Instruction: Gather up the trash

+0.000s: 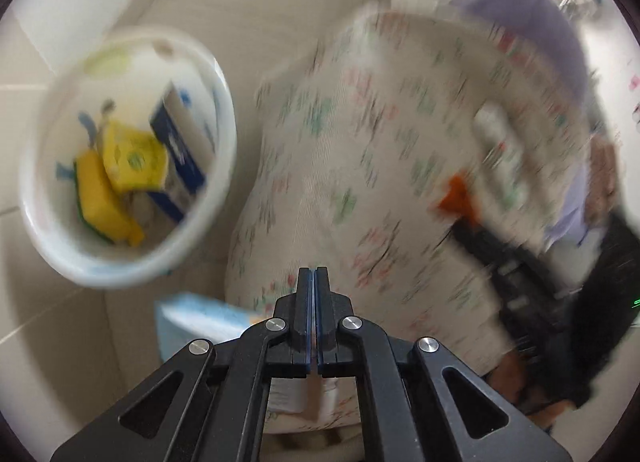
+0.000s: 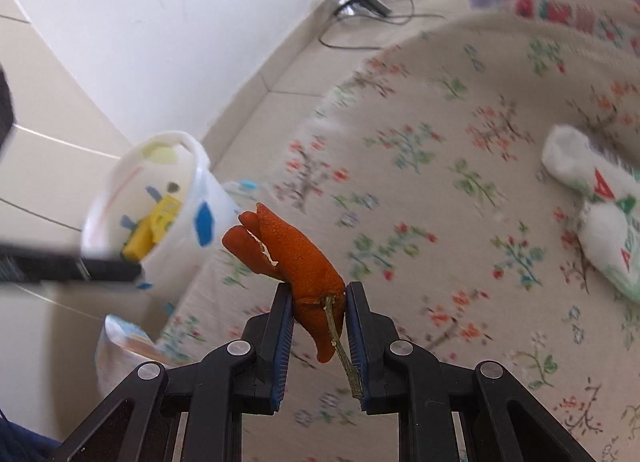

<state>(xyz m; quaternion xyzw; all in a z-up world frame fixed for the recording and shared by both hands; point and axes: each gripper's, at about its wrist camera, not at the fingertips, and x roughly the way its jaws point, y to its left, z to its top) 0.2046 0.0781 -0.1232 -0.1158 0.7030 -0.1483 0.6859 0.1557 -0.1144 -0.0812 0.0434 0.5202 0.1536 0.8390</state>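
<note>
Pinching an orange peel point(image 2: 294, 262) with its stem, right gripper point(image 2: 316, 290) reaches out over the floral tabletop point(image 2: 440, 182), angled toward the white bucket point(image 2: 160, 198) standing on the floor past the edge. Left gripper point(image 1: 314, 276) hangs above the same cloth, jaws pressed together on nothing. Bucket holds yellow and blue packaging. Crumpled white bag point(image 2: 592, 214) lies farther right on the tabletop.

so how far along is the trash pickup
Partly done: the bin already holds a yellow carton, a sponge and a blue box. The right gripper grips an orange peel, not yet binned. A crumpled wrapper remains on the bed. The left gripper is shut, empty.
</note>
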